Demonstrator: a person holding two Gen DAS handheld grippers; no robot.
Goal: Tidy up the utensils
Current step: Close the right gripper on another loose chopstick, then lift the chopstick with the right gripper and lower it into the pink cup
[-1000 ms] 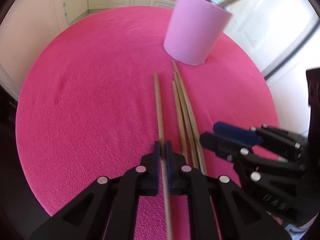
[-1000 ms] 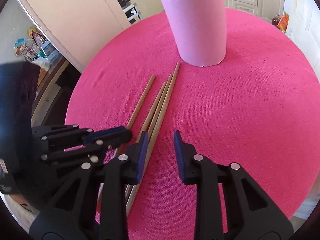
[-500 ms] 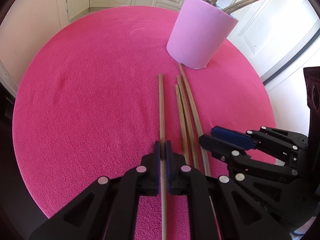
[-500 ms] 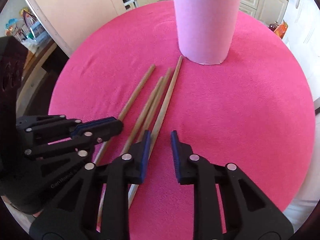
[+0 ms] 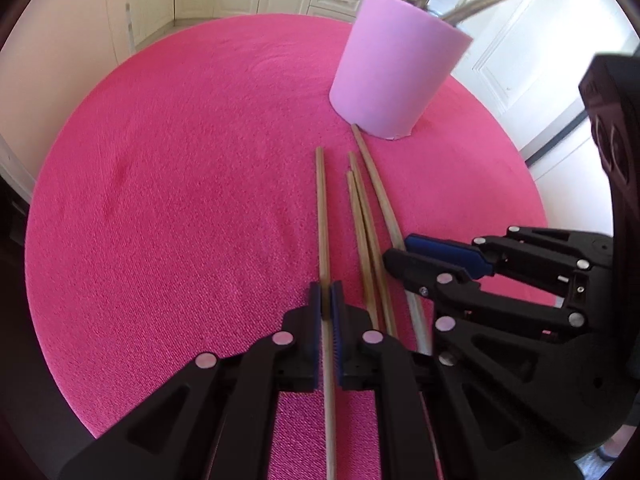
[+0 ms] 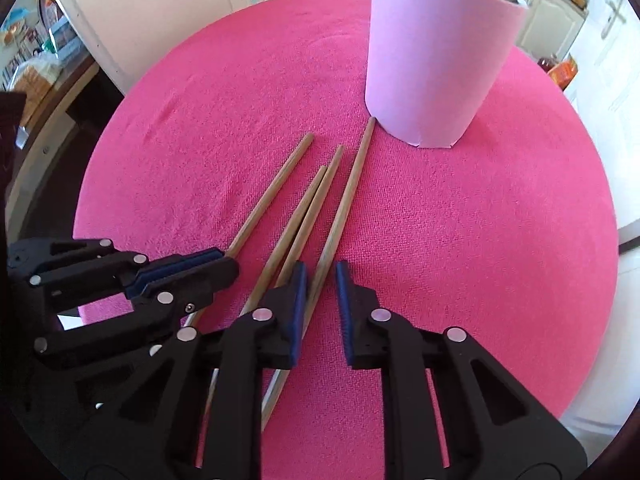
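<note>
Four wooden chopsticks lie on the round pink tablecloth (image 5: 160, 200) in front of you, all pointing roughly toward the pale pink cup (image 5: 394, 64), which stands upright near the far side of the table with more sticks leaning out of its top. Your left gripper (image 5: 326, 296) is clamped on the leftmost chopstick (image 5: 322, 208), its blue pads pressed against both sides of the shaft near the close end, while the far end stops short of the cup. Your right gripper (image 6: 321, 276) straddles the rightmost chopstick (image 6: 348, 196), the one whose tip just touches the foot of the cup; its jaws are closing, the left pad against the stick and a narrow gap showing on the right, so the grip is not firm yet. Between those two lie the middle pair of chopsticks (image 6: 308, 208), side by side and touching along part of their length, free of either gripper.
</note>
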